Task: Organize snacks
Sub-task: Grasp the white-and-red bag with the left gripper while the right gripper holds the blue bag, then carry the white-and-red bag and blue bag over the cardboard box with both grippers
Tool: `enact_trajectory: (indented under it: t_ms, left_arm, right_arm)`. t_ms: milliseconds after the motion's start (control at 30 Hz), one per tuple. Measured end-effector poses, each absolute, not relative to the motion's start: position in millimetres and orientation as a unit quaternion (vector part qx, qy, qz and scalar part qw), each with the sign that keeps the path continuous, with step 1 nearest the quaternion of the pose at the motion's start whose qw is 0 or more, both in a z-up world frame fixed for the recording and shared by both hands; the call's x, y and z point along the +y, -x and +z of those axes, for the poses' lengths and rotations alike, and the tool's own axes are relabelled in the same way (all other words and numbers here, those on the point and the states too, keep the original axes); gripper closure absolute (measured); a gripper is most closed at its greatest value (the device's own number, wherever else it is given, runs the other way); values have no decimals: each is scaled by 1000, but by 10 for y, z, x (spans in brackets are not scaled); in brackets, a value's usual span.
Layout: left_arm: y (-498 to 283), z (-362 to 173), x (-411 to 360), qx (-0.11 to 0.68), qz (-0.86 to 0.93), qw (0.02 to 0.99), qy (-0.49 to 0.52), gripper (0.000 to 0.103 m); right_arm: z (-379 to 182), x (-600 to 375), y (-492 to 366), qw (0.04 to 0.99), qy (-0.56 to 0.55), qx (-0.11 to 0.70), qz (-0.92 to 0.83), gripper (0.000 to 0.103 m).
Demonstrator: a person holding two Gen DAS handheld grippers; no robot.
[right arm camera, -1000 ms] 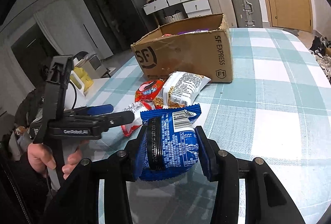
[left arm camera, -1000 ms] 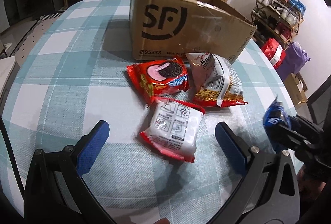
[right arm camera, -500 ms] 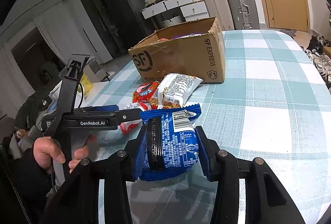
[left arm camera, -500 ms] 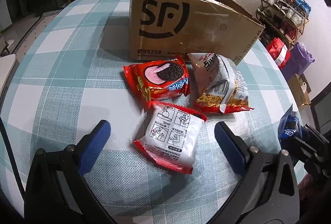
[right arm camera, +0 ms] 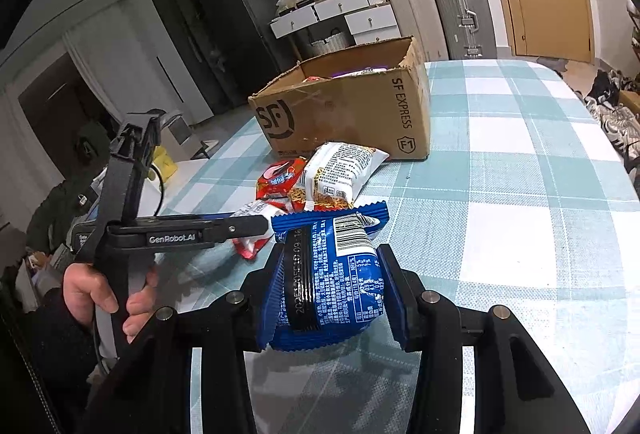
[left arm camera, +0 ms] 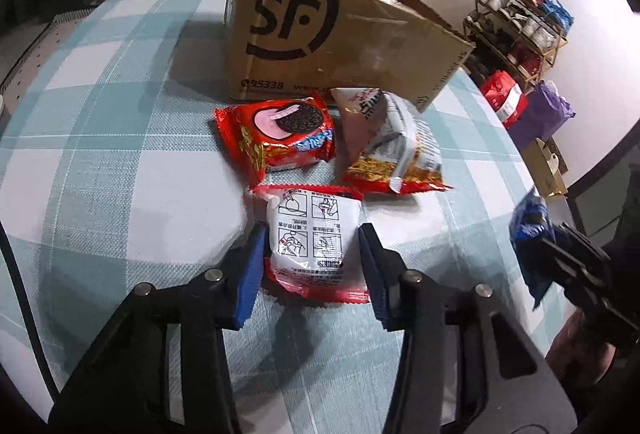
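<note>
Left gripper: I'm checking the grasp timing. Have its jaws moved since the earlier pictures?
Yes. The left gripper has just been closing: its jaws, earlier wide apart on the tablecloth, now press the white-and-red packet from both sides.

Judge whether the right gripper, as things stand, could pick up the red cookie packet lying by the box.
Probably not yet. The right gripper is shut on a blue packet, so its jaws are full. The red cookie packet itself lies uncovered beside the cardboard box.
</note>
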State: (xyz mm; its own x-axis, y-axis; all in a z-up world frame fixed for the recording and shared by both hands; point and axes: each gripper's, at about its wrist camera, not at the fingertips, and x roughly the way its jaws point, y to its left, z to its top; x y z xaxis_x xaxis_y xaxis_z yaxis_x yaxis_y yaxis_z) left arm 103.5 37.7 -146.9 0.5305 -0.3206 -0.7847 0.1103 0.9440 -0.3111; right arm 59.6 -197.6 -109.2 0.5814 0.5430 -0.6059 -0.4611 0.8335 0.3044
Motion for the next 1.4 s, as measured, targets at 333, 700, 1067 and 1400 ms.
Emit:
enact_trajectory:
  t_ms: [333, 700, 1067, 1400]
  left_arm:
    - [-777, -1280, 426, 453, -126, 876, 107, 61]
    - [-547, -983, 501, 426, -138, 887, 111, 61]
    - [-310, -460, 567, 371, -172, 905, 118, 61]
    - [-412, -108, 594, 360, -175, 910, 108, 61]
  right_arm:
    - [-965, -1894, -431, 893, -43, 346, 285, 58]
    - [-773, -1780, -315, 895, -46, 331, 295, 58]
    - [-507, -1648, -285, 899, -33, 311, 308, 58]
    - [-214, -1622, -430, 900, -37, 292, 322, 58]
